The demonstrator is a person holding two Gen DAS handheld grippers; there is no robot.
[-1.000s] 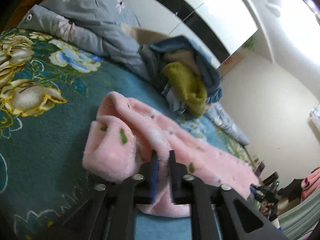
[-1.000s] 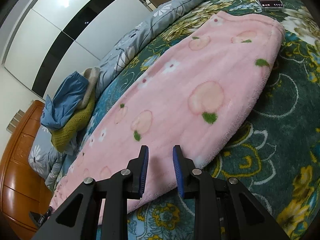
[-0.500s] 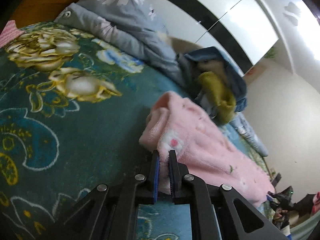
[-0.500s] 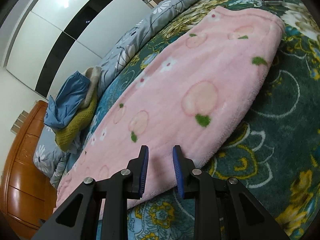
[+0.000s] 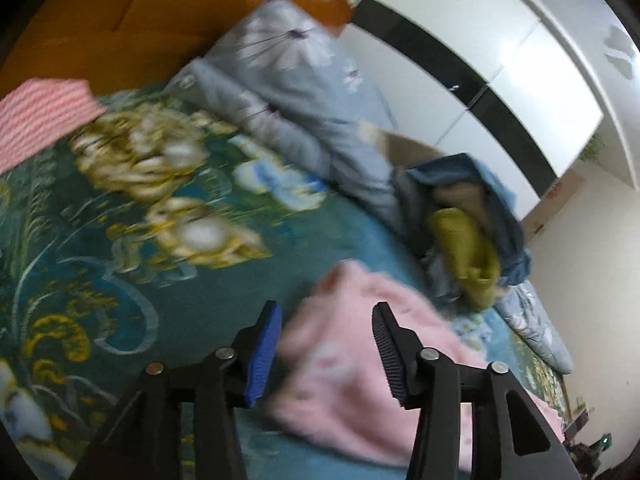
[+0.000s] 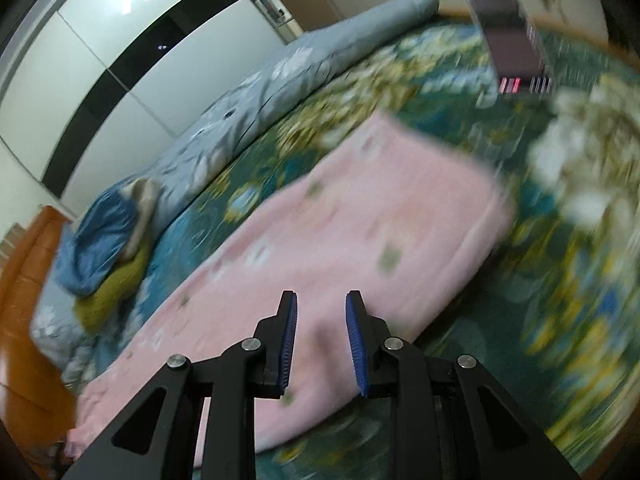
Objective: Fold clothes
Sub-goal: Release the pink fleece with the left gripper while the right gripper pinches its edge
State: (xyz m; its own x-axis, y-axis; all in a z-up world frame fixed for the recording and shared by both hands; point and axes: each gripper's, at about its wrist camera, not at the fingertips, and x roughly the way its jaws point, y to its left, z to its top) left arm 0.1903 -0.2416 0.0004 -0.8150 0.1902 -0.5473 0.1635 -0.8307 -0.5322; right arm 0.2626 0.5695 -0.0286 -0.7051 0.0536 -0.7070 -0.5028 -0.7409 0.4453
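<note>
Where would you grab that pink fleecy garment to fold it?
Probably at the near long edge of the pink garment, coming from above with the right gripper. It lies flat and spread on the bed, so only its hems give the fingers something to pinch.

Garment (image 6: 360, 232): flat on bed (image 6: 560, 320).
Pile (image 5: 468, 220): behind garment, against quilt (image 5: 304, 92).
Phone (image 6: 512, 40): beyond garment's far end.

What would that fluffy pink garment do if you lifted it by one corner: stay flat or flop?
Probably flop. The pink garment looks like thick fleece and lies limp on the bedspread, its end bunched into soft folds. It seems light for its bulk. The fuzzy pile likely grips well, so the left gripper, now opening above it, shouldn't slip.
</note>
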